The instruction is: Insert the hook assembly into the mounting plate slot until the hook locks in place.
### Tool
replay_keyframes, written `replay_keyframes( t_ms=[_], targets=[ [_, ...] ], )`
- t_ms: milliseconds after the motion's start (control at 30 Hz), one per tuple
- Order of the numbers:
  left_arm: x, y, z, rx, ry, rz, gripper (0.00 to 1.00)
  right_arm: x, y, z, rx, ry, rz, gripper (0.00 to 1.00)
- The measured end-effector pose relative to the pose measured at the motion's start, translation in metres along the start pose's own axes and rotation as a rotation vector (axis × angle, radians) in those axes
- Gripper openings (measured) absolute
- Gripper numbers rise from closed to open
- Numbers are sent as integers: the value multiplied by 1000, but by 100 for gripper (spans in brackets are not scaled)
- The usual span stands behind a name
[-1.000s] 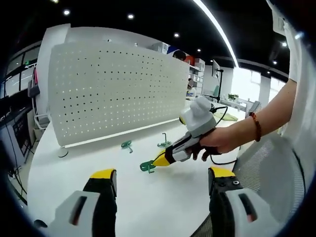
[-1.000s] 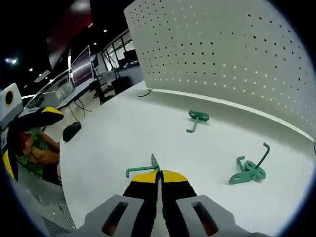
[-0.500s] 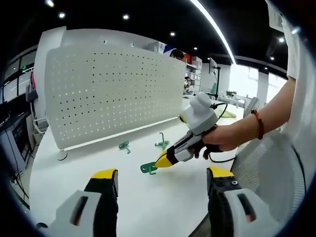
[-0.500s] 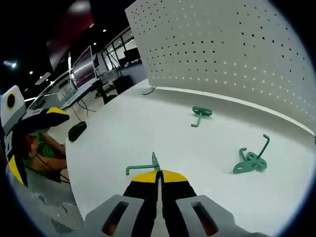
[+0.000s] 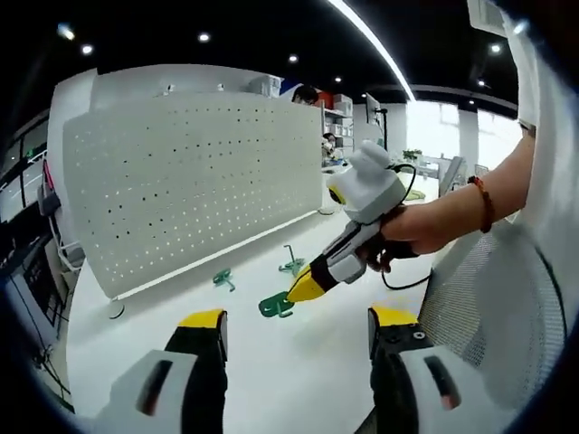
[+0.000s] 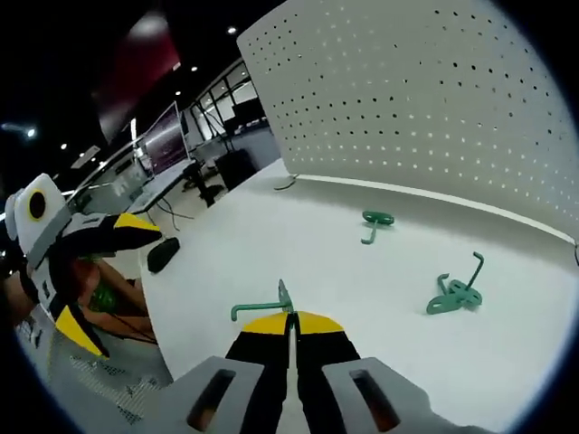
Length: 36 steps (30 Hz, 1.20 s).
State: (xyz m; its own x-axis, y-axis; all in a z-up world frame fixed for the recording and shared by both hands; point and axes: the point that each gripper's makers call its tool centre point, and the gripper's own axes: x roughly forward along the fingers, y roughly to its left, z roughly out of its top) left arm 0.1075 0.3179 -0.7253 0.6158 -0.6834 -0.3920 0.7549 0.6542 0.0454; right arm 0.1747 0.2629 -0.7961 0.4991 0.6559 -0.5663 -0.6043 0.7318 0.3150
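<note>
A white perforated mounting plate [image 5: 190, 190] stands upright at the back of the white table [image 5: 271, 362]; in the right gripper view the plate [image 6: 425, 117] fills the upper right. My right gripper [image 6: 291, 318] is shut on a green hook [image 6: 262, 309], which sticks out to the left of its yellow tips. Seen from the left gripper view, that right gripper [image 5: 308, 287] comes in from the right in a person's hand, with the green hook [image 5: 276, 306] just over the table. My left gripper [image 5: 298, 325] stands open with nothing between its jaws, and it appears as the left gripper [image 6: 81, 262] at the left edge.
Two more green hooks lie on the table near the plate's foot [image 6: 375, 220], [image 6: 457, 294]. A dark object [image 6: 163, 255] rests by the table's far left edge. A mesh chair [image 5: 461, 298] is at the right. Desks with monitors [image 6: 167, 140] stand behind.
Both views have shifted with the hands. The right gripper, still shut on the hook, now sits a little higher over the table, and the left gripper reaches further into the right gripper view.
</note>
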Motion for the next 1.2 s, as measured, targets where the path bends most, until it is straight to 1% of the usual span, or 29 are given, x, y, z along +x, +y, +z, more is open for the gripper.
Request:
replay_keyframes(
  t_ms=[67,133,167,200,233,333,400,467,500,533,567,633,667,833,933,967,1067,1200],
  targets=[
    [1,-1,0,47,19,7,59,-4,2,0,14,5,8,0],
    [3,-4,1,63,21,3,58,-7,6,1,24,2,20,0],
    [3,-5,1,77,22,3,58,-9,8,1,30,11,26,0],
    [4,-7,1,129,36,-2,57,-11,9,1,29,13,30,0],
    [4,-8,0,157,52,-7,57,-11,10,1,26,14,31,0],
    [7,-14,1,161,49,-15,55,-13,13,-2,28,31,40,0],
    [9,-15,0,222,68,-17,52,-15,15,-3,26,31,44,0],
    [10,-17,0,243,77,-17,50,-18,19,-3,7,30,48,0],
    [11,-19,1,256,80,-23,50,-20,20,-2,-28,28,48,0],
    [11,-20,1,273,84,-28,49,-21,22,-2,-39,28,50,0],
    [11,-19,3,337,84,-18,46,-23,25,-2,-45,26,53,0],
    [11,-21,3,394,101,-16,43,-27,27,0,-41,19,59,0],
    [12,-21,2,399,105,-19,42,-29,28,1,-34,19,64,0],
    [13,-22,3,486,128,-7,39,-38,34,5,-9,25,70,0],
    [13,-23,5,537,131,-1,35,-43,40,7,0,34,85,0],
    [13,-24,6,544,131,1,32,-44,41,8,3,34,88,0],
    [13,-24,9,561,125,7,29,-47,46,9,12,35,99,0],
    [15,-26,9,594,138,7,25,-48,52,9,20,46,116,0]
  ],
)
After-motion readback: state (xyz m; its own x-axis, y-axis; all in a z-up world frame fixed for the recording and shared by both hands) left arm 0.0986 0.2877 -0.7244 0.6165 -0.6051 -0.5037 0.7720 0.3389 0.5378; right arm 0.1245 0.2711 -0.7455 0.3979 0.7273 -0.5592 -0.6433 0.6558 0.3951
